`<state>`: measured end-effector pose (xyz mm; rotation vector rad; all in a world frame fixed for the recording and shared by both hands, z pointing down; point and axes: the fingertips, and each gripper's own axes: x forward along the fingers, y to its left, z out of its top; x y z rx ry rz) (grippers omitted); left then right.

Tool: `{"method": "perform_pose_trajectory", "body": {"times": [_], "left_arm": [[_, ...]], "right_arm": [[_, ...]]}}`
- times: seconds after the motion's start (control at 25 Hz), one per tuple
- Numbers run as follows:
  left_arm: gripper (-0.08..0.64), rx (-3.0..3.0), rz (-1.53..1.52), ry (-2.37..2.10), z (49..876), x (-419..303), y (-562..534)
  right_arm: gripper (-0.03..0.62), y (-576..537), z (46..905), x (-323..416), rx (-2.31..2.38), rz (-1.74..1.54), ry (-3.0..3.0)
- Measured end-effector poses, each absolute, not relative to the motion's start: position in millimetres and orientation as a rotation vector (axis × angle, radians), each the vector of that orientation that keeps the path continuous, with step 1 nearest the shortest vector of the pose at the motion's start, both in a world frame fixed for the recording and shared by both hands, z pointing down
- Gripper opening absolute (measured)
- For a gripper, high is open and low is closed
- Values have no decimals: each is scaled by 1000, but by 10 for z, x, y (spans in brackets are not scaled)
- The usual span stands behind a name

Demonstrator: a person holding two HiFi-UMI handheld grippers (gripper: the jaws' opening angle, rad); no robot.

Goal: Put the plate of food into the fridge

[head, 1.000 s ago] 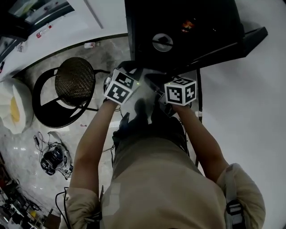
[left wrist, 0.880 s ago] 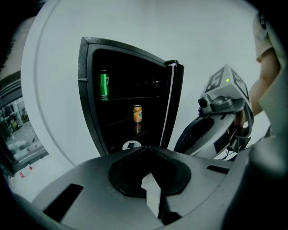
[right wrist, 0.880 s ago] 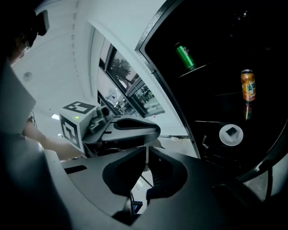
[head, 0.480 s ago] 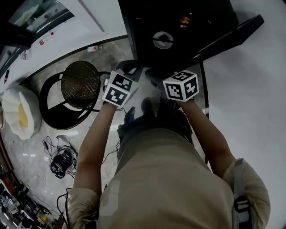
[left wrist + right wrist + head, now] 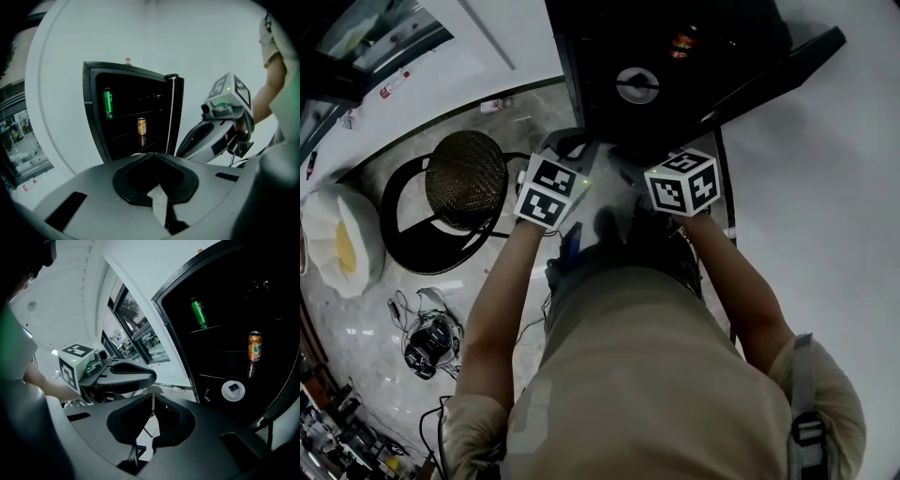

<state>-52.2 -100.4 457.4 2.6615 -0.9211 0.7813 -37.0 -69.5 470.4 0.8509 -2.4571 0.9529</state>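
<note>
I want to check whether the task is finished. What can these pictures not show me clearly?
- Food on the plate: right gripper view, too small and dark to name.
- Plate in the left gripper view: hidden behind the left gripper, whose body covers the bottom of the fridge.
- Print on the orange can: too small in both gripper views.
- Fridge shelves in the head view: mostly lost in darkness.
</note>
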Motion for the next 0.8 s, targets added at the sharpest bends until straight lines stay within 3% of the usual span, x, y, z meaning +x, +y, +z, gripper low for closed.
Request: {"method": "perform_pose_trajectory", "body": {"times": [0.8], "left_arm": [[9,2743,669,-924,4268,-112,-565]], "right_arm": [[32,-347,4305,123,970,856,-2556]]}}
